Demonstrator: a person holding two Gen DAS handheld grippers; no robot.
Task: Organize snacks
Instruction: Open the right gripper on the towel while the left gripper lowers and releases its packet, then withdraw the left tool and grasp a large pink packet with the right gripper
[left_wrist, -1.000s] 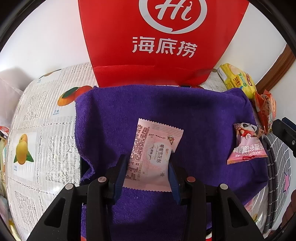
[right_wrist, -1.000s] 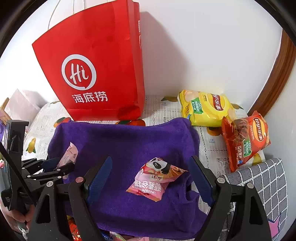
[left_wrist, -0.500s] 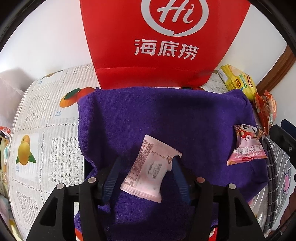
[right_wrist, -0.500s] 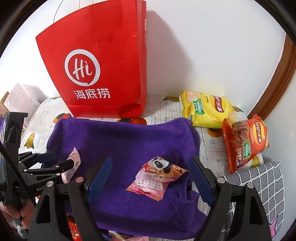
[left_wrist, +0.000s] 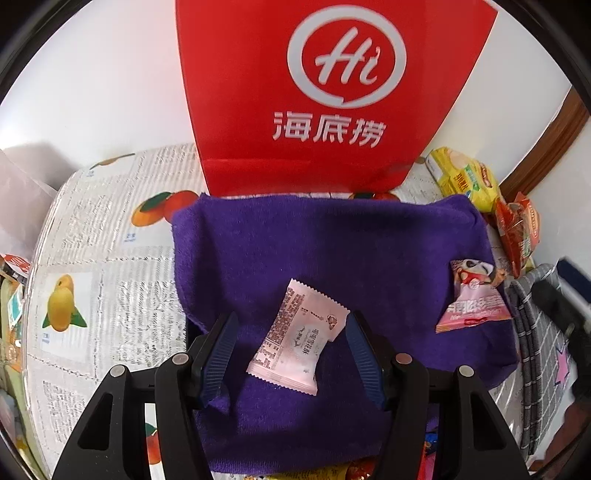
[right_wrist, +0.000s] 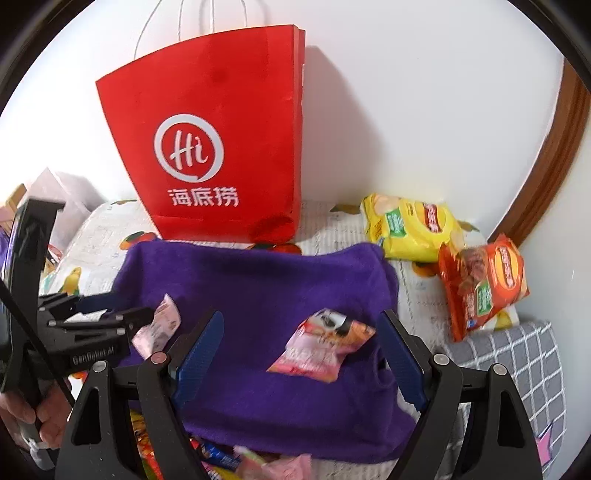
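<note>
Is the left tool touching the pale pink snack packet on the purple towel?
Apart. In the left wrist view the left tool is open, purple towel showing between each blue pad and the pale pink snack packet.

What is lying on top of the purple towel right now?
Two packets lie on the purple towel: a pale pink snack packet between the open left gripper fingers, and a panda-print pink packet towards its right edge. What is under the towel is hidden.
</note>
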